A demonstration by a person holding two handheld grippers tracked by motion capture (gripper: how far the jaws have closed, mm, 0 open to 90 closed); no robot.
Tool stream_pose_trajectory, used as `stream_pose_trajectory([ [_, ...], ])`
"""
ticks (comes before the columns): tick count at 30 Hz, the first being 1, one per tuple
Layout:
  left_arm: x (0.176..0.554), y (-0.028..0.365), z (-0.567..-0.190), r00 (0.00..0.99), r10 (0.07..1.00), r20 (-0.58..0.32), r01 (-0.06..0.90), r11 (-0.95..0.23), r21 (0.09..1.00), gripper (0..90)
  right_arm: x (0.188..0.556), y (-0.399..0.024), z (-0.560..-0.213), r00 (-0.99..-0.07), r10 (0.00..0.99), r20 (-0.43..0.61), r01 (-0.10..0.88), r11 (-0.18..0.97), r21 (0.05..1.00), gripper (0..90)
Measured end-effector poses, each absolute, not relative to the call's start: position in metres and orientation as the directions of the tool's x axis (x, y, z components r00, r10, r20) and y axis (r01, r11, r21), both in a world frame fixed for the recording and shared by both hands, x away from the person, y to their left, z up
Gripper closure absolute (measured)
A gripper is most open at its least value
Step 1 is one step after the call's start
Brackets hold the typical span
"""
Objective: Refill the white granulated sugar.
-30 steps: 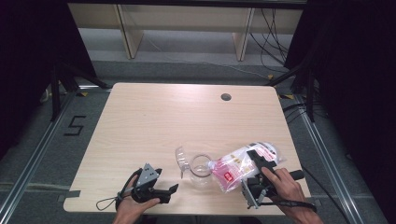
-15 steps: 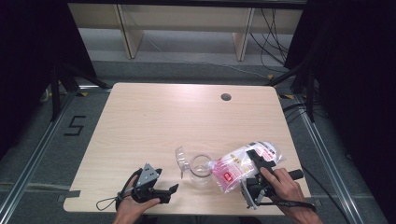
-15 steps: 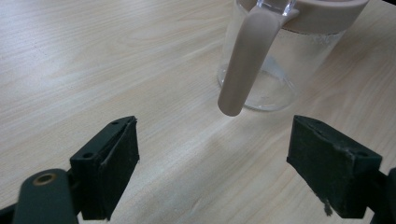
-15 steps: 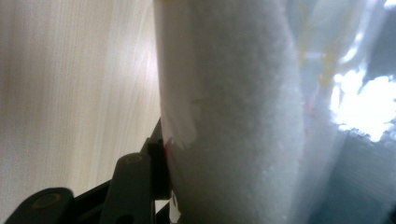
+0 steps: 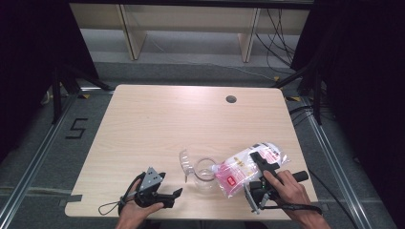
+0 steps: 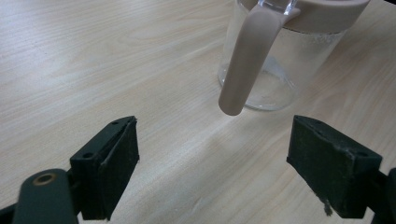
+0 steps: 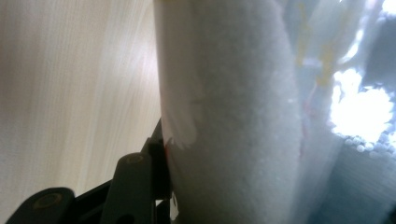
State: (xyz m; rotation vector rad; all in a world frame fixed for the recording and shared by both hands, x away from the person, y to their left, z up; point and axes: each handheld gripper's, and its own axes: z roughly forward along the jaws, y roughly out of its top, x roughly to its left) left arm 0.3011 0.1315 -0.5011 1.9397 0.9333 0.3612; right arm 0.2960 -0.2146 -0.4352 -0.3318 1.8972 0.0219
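A clear glass jug (image 5: 205,174) stands near the table's front middle, with its clear lid (image 5: 186,162) tipped up on its left. In the left gripper view the jug (image 6: 275,65) has a beige rim and a beige handle (image 6: 243,60) facing me. A plastic bag of white grains (image 5: 239,169) with a pink label lies slanted, its low end against the jug's right side. My right gripper (image 5: 255,177) is shut on the bag (image 7: 233,116), one jaw pressed to its side. My left gripper (image 5: 173,198) rests open on the table left of the jug, its jaws (image 6: 217,140) holding nothing.
The wooden table (image 5: 167,124) has a round cable hole (image 5: 231,99) at the back right. Both hands sit close to the front edge. Pale shelving (image 5: 191,19) stands beyond the table, and dark curtains hang at both sides.
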Motion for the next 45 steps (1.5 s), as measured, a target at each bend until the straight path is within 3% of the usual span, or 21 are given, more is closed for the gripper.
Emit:
stream_pose_trajectory([
  [5, 0.301, 0.131, -0.501, 0.667, 0.734, -0.126, 0.469, -0.282, 0.837, 15.8, 0.296, -0.214, -0.437, -0.310, -0.191, -0.931, -0.224, 0.967, -0.124, 55.3],
  [8, 0.301, 0.132, -0.501, 0.669, 0.733, -0.118, 0.463, -0.287, 0.839, 15.8, 0.298, -0.212, -0.433, -0.278, -0.252, -0.927, -0.272, 0.946, -0.175, 55.4],
  [13, 0.301, 0.132, -0.501, 0.673, 0.731, -0.113, 0.460, -0.294, 0.838, 15.8, 0.296, -0.211, -0.433, -0.301, -0.206, -0.931, -0.230, 0.963, -0.139, 55.5],
  [17, 0.301, 0.132, -0.501, 0.668, 0.734, -0.120, 0.464, -0.285, 0.839, 15.8, 0.299, -0.209, -0.428, -0.264, -0.281, -0.923, -0.283, 0.937, -0.204, 55.7],
  [22, 0.301, 0.132, -0.501, 0.670, 0.732, -0.120, 0.463, -0.286, 0.839, 15.8, 0.300, -0.209, -0.427, -0.256, -0.288, -0.923, -0.285, 0.935, -0.212, 55.9],
  [27, 0.301, 0.132, -0.501, 0.670, 0.733, -0.118, 0.462, -0.287, 0.839, 15.8, 0.300, -0.209, -0.429, -0.252, -0.278, -0.927, -0.289, 0.936, -0.202, 56.0],
  [29, 0.301, 0.132, -0.501, 0.670, 0.733, -0.119, 0.462, -0.287, 0.839, 15.8, 0.297, -0.210, -0.433, -0.279, -0.228, -0.933, -0.251, 0.955, -0.158, 56.0],
  [31, 0.301, 0.131, -0.501, 0.667, 0.735, -0.121, 0.465, -0.284, 0.838, 15.8, 0.298, -0.209, -0.431, -0.262, -0.275, -0.925, -0.275, 0.940, -0.201, 56.1],
  [45, 0.301, 0.131, -0.501, 0.665, 0.736, -0.126, 0.469, -0.281, 0.837, 15.8, 0.298, -0.208, -0.428, -0.231, -0.305, -0.924, -0.284, 0.930, -0.235, 56.5],
])
